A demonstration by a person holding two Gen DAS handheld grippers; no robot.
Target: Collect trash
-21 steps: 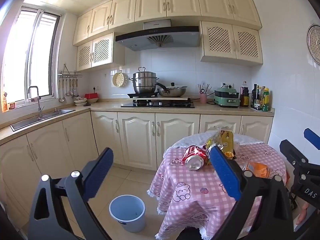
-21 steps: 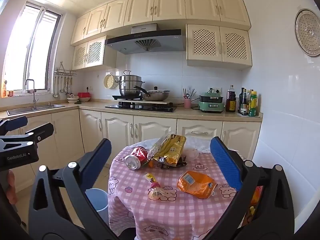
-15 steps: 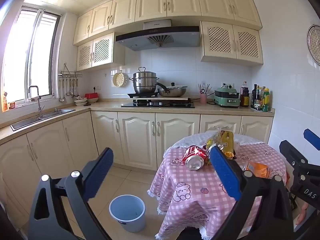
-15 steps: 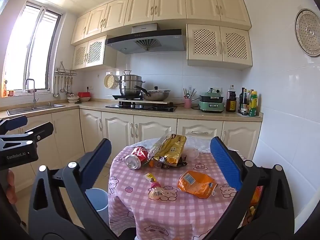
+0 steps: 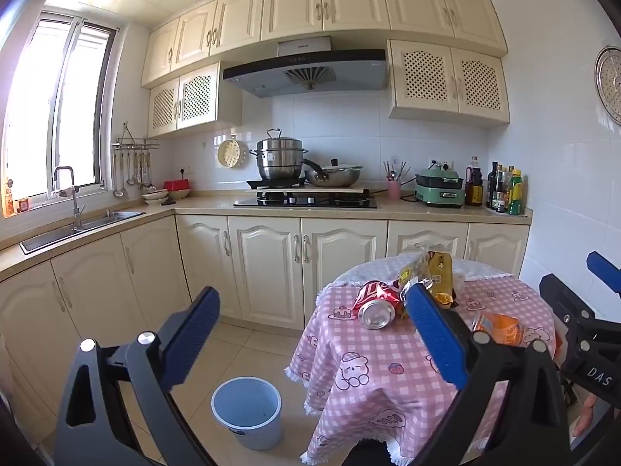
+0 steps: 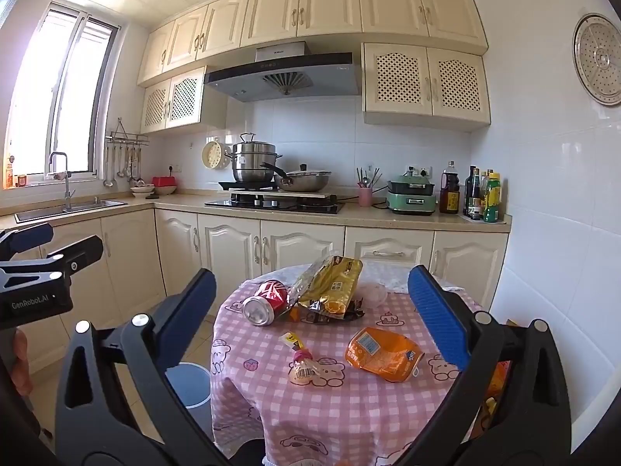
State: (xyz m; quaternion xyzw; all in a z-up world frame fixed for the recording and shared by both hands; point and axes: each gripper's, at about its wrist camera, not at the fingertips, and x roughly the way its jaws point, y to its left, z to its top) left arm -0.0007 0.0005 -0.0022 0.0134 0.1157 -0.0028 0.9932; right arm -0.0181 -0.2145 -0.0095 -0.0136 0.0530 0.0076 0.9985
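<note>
Right gripper (image 6: 310,310): jaws spread wide, nothing between them, held short of the round table's near edge. Left gripper (image 5: 314,334): jaws equally wide, empty, held off the table's left edge above the floor. A pale blue bucket (image 5: 248,411) stands on the floor beside that left edge.

On the pink checked tablecloth (image 6: 330,407), near to far: a small knotted wrapper (image 6: 302,367) near the centre; an orange snack bag (image 6: 382,353) toward the right edge; a red can (image 6: 266,303) on its side at the far left; a gold snack bag (image 6: 333,283) touching the can at the far edge.
</note>
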